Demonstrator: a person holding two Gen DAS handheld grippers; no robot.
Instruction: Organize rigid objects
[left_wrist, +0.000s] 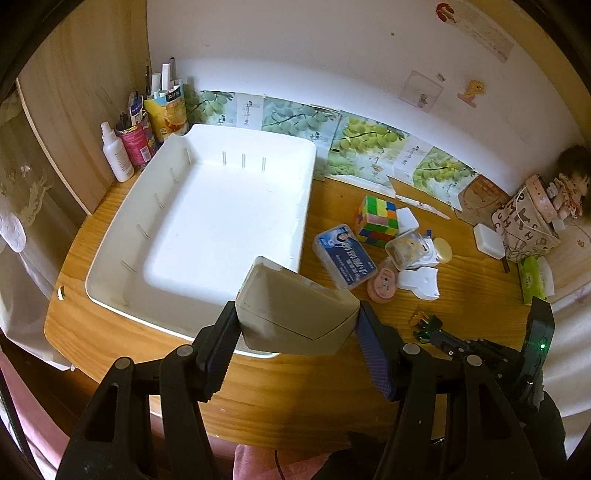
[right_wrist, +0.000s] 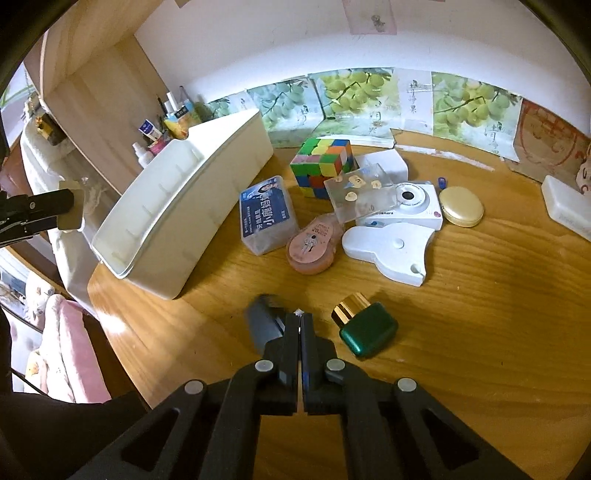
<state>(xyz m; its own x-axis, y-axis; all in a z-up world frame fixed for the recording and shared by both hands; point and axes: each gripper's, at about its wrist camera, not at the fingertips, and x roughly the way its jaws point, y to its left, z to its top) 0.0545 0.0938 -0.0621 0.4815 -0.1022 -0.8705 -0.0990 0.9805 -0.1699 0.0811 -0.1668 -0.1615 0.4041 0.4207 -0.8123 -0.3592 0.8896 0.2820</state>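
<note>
Wooden desk (left_wrist: 295, 387) scene: left hand-held gripper (left_wrist: 297, 328) clamps a beige box (left_wrist: 295, 317) over the white tray's (left_wrist: 207, 206) near rim, best lowered flat inside before release; right hand-held gripper (right_wrist: 300, 325) closed, empty.

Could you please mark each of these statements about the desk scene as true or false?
1. The left gripper holds a beige box over the near edge of the white bin. True.
2. The white bin already contains several items. False: its inside shows nothing but bare white floor.
3. The right gripper is shut with nothing visibly between its pads. True.
4. The puzzle cube lies inside the bin. False: it stands on the desk, to the right of the bin.
5. The green bottle with a gold cap lies on the desk just right of the right gripper. True.
</note>
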